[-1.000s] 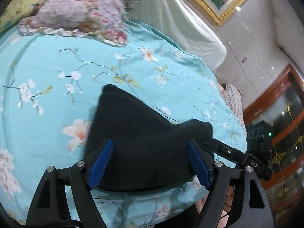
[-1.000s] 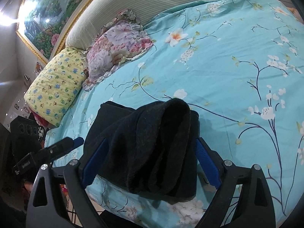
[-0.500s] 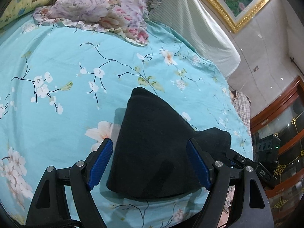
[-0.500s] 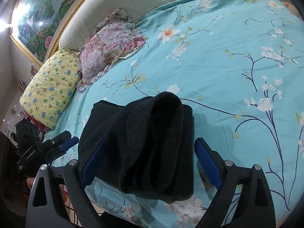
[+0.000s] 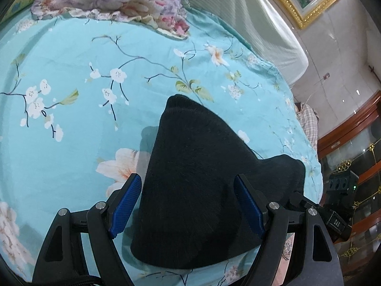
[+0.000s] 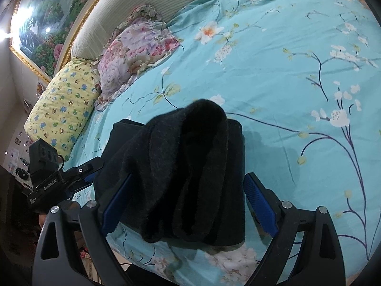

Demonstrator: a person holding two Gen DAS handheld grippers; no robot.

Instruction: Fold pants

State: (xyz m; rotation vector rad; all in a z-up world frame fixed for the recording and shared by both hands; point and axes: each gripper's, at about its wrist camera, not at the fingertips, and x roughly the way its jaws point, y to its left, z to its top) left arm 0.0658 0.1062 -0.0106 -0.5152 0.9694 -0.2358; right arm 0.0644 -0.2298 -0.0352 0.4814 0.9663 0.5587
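Observation:
The black pants [image 5: 197, 178] lie folded in a thick bundle near the front edge of the bed, on the turquoise flowered bedspread [image 5: 71, 109]. My left gripper [image 5: 188, 202] is open, its blue pads on either side of the bundle without touching it. In the right wrist view the pants [image 6: 190, 166] show a rolled, bulging fold on top. My right gripper [image 6: 188, 197] is open too, straddling the bundle from the other side. The left gripper also shows in the right wrist view [image 6: 78, 174], at the bundle's left edge.
A floral pink pillow [image 6: 133, 52] and a yellow patterned pillow [image 6: 64, 100] lie at the head of the bed by the striped headboard [image 6: 142, 2]. A framed painting [image 6: 47, 23] hangs above. A wooden cabinet [image 5: 357, 157] stands beyond the bed's right side.
Both grippers have pulled back a little from the bundle. In the left wrist view the pants now look narrower and sit more to the right. The jaws have stayed open.

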